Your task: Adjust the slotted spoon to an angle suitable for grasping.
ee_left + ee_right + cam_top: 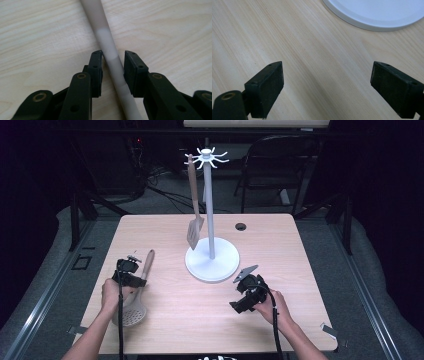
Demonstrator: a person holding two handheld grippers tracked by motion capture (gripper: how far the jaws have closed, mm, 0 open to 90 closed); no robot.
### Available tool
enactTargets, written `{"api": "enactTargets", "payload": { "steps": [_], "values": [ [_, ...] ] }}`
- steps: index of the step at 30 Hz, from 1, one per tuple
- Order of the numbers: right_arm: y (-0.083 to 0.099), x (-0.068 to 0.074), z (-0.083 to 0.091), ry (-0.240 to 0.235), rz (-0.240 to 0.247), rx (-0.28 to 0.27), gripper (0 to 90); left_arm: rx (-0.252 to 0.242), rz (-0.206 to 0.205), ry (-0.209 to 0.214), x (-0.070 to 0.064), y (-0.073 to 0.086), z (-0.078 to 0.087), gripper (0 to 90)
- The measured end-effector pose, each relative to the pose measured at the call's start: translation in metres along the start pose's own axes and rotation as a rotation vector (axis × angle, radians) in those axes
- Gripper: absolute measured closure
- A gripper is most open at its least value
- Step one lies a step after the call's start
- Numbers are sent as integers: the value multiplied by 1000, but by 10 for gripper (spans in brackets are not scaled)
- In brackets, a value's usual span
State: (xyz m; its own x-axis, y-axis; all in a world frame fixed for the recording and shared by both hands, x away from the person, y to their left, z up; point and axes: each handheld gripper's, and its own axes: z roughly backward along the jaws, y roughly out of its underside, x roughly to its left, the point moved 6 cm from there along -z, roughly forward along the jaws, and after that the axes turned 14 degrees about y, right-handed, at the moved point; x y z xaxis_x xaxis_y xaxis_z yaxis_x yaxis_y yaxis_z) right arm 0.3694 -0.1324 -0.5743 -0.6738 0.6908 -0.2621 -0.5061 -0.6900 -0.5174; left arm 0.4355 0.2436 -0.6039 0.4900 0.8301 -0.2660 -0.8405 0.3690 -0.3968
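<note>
Left claw (113,65) — jaws astride our skimmer handle (110,53), narrowly apart, not yet clamped | right claw (327,87) wide, empty, waiting below the rack base (374,15) on the counter (312,50)

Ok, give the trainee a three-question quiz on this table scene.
1. True or false: the slotted turner hangs from the utensil stand.
2. What lies between the jaws of the left hand-held gripper? A) the skimmer handle B) the stand's pole C) a cable
3. Fill in: the right hand-held gripper is ____ above the bare table.

Key: 1 true; 2 A; 3 open.
</note>
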Motion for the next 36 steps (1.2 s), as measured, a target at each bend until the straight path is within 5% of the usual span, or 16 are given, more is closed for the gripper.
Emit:
{"api": "enactTargets", "payload": {
  "steps": [6,14,24,36],
  "values": [
    [0,0,1,2,2,-1,108,54,-52,31,-11,1,0,727],
    [0,0,0,1,1,-1,108,107,-73,83,-21,6,1,759],
    [0,0,1,1,12,8,109,145,-129,10,-29,0,-3,717],
    [0,1,0,-1,11,12,109,177,-129,14,-28,-13,-12,718]
  ]
}}
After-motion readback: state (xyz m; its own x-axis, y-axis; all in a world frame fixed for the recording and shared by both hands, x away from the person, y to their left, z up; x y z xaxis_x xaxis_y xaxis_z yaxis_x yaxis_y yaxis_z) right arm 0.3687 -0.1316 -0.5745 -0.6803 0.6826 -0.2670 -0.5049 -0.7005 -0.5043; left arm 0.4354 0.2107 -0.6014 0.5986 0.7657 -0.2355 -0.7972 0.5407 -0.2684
